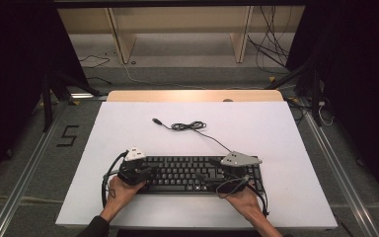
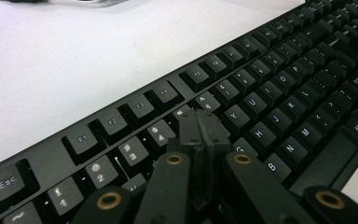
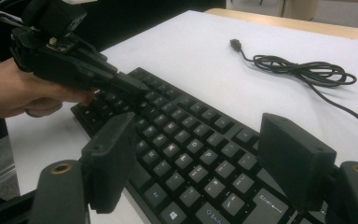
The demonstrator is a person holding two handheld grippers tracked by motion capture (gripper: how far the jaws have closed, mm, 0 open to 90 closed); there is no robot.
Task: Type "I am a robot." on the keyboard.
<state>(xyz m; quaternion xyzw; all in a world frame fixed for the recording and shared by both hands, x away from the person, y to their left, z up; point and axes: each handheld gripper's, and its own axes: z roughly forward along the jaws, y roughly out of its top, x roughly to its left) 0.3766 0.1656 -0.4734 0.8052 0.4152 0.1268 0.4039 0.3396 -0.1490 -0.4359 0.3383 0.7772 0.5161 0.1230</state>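
Left gripper, jaws closed empty, pokes the keyboard near the table's front edge; right gripper hovers jaws wide; next, press one key precisely.

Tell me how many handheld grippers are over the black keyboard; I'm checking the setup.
2. The left black two-jaw gripper, jaws shut, is over the left end of the black keyboard. The right black two-jaw gripper, jaws open, is over its right end.

Keyboard ends cut off — blurred.
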